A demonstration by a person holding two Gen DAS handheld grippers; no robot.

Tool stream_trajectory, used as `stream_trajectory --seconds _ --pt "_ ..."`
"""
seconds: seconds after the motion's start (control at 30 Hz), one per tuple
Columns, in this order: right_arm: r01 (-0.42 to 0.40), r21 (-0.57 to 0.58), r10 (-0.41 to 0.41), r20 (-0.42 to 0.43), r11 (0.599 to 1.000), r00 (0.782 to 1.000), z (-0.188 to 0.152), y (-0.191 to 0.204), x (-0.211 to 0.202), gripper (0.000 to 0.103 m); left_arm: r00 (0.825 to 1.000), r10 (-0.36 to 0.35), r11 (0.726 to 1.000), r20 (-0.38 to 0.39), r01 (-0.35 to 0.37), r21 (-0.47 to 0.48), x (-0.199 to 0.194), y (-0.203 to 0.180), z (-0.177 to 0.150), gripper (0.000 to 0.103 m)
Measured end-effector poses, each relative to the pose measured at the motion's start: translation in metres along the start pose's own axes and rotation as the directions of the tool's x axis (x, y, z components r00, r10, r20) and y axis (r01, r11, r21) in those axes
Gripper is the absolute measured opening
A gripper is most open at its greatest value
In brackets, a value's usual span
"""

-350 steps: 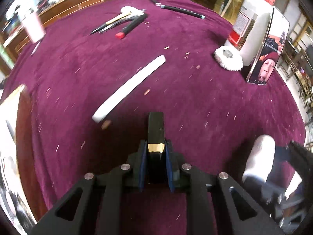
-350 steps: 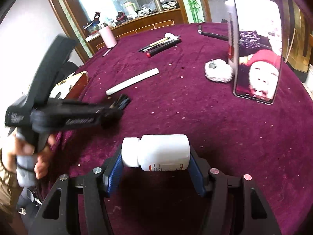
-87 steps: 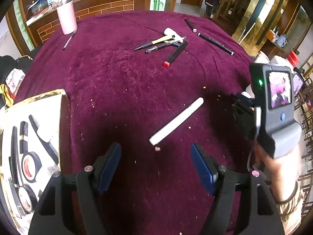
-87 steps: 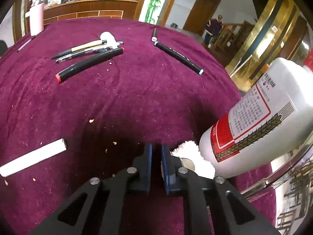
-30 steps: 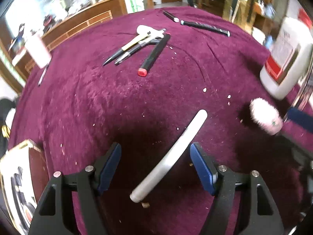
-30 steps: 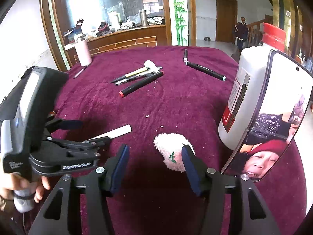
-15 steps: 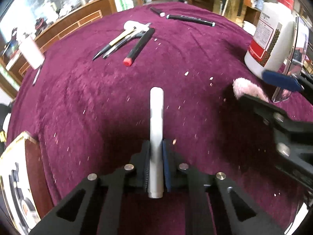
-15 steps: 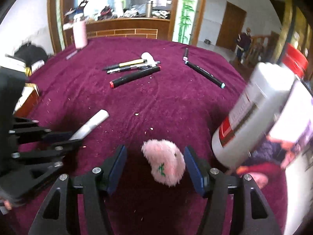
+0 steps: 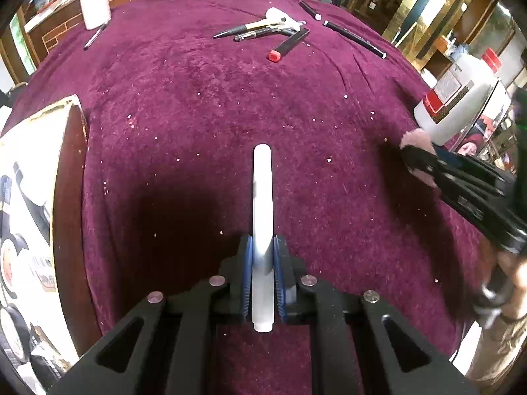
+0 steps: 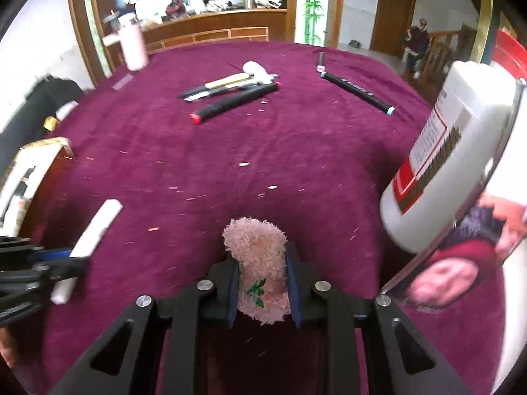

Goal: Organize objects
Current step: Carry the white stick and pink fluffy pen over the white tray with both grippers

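Surface: maroon velvet tablecloth (image 9: 204, 105), crumb-flecked
Room: wooden counter (image 10: 210, 29), brown door (image 10: 393, 16)
Left gripper (image 9: 262, 273): clamped on white stick (image 9: 262, 197)
Right gripper (image 10: 262, 291): closing on pink fluffy pad (image 10: 258, 256)

left tongs (image 9: 263, 276): clamped, angled down | right tongs (image 10: 262, 288): closing, angled down

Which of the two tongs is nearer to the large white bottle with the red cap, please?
Right. The right tongs, closing on the fluffy pink puff, sit just beside the bottle. The left tongs, gripping the white stick, are farther away.
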State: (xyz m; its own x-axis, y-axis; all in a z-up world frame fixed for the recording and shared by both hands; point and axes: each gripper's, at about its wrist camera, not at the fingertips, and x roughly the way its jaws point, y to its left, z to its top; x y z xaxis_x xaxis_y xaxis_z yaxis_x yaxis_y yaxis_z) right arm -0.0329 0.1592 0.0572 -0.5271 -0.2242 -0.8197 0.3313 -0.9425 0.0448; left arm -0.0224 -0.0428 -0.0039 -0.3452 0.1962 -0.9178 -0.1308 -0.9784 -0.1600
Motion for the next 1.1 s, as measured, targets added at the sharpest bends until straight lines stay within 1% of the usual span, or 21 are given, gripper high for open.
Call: stream_trajectory --seconds 0.03,0.07,0.1,0.17,0.2,0.27,0.3,0.33,0.37,0.4,0.47,0.5,0.57,0.8,0.9,0.97,1.0,1.1 --pt "-0.025 0.003 0.025 0.007 1.0 1.0 -0.002 0.003 -0.004 0.026 1.0 0.007 1.0 -0.003 -0.007 0.007 0.001 -0.002 0.002 0.014" --pt "-0.065 0.008 0.065 0.018 0.998 0.998 -0.005 0.004 -0.009 0.026 1.0 0.007 1.0 -0.009 -0.007 0.017 0.002 -0.006 0.004 0.021" --pt "-0.089 0.009 0.089 0.023 0.996 0.996 -0.008 0.006 -0.013 0.026 1.0 0.0 1.0 -0.015 0.0 0.026 0.002 -0.009 0.006 0.03" --pt "-0.114 0.004 0.114 0.027 0.994 0.993 -0.013 0.01 -0.016 0.026 1.0 0.007 0.999 -0.015 -0.006 0.037 0.004 -0.015 0.01 0.037" --pt "-0.115 -0.001 0.115 0.026 0.993 0.993 -0.016 0.013 -0.017 0.026 1.0 0.027 0.998 -0.009 -0.026 0.05 0.006 -0.018 0.011 0.038" --pt "-0.121 -0.008 0.121 0.023 0.993 0.992 -0.02 0.016 -0.016 0.026 0.997 0.082 0.993 0.008 -0.082 0.084 0.009 -0.027 0.011 0.037" --pt "-0.128 -0.008 0.129 0.019 0.992 0.992 -0.022 0.017 -0.016 0.026 0.994 0.111 0.989 0.016 -0.112 0.096 0.01 -0.031 0.01 0.035" --pt "-0.137 -0.007 0.137 0.018 0.991 0.99 -0.023 0.017 -0.015 0.026 0.992 0.121 0.987 0.023 -0.123 0.1 0.009 -0.032 0.009 0.033" --pt "-0.141 -0.009 0.141 0.018 0.99 0.99 -0.026 0.018 -0.014 0.026 0.992 0.12 0.988 0.028 -0.123 0.098 0.008 -0.031 0.007 0.027" --pt "-0.141 -0.011 0.141 0.017 0.99 0.99 -0.027 0.017 -0.013 0.027 0.992 0.121 0.988 0.03 -0.124 0.091 0.007 -0.029 0.005 0.019" --pt "-0.147 -0.01 0.148 0.012 0.989 0.989 -0.03 0.017 -0.011 0.027 0.995 0.102 0.993 0.025 -0.103 0.065 0.002 -0.022 0.0 0.012" --pt "-0.149 -0.009 0.149 0.008 0.989 0.989 -0.031 0.017 -0.01 0.027 0.997 0.072 0.996 0.023 -0.073 0.045 0.0 -0.017 -0.003 0.012" --pt "-0.147 -0.006 0.147 0.01 0.989 0.989 -0.034 0.016 -0.008 0.029 0.999 0.044 0.999 0.024 -0.045 0.025 -0.003 -0.012 -0.01 0.012" --pt "-0.113 -0.03 0.113 0.005 0.993 0.994 -0.037 0.022 -0.005 0.033 1.0 0.015 1.0 0.027 -0.015 0.017 -0.009 -0.009 -0.026 0.012" --pt "-0.1 -0.035 0.1 0.004 0.994 0.995 -0.038 0.024 -0.004 0.033 0.999 0.027 0.999 0.031 -0.028 0.028 -0.009 -0.012 -0.027 0.013" --pt "-0.083 -0.041 0.083 0.006 0.996 0.997 -0.038 0.025 -0.004 0.031 0.998 0.046 0.998 0.035 -0.047 0.04 -0.008 -0.016 -0.027 0.016" --pt "-0.073 -0.042 0.074 0.011 0.996 0.997 -0.039 0.026 -0.005 0.029 0.997 0.067 0.996 0.042 -0.07 0.058 -0.007 -0.021 -0.027 0.016" --pt "-0.061 -0.045 0.062 0.029 0.997 0.998 -0.04 0.029 -0.011 0.028 0.992 0.115 0.989 0.06 -0.12 0.084 -0.006 -0.028 -0.03 0.016"
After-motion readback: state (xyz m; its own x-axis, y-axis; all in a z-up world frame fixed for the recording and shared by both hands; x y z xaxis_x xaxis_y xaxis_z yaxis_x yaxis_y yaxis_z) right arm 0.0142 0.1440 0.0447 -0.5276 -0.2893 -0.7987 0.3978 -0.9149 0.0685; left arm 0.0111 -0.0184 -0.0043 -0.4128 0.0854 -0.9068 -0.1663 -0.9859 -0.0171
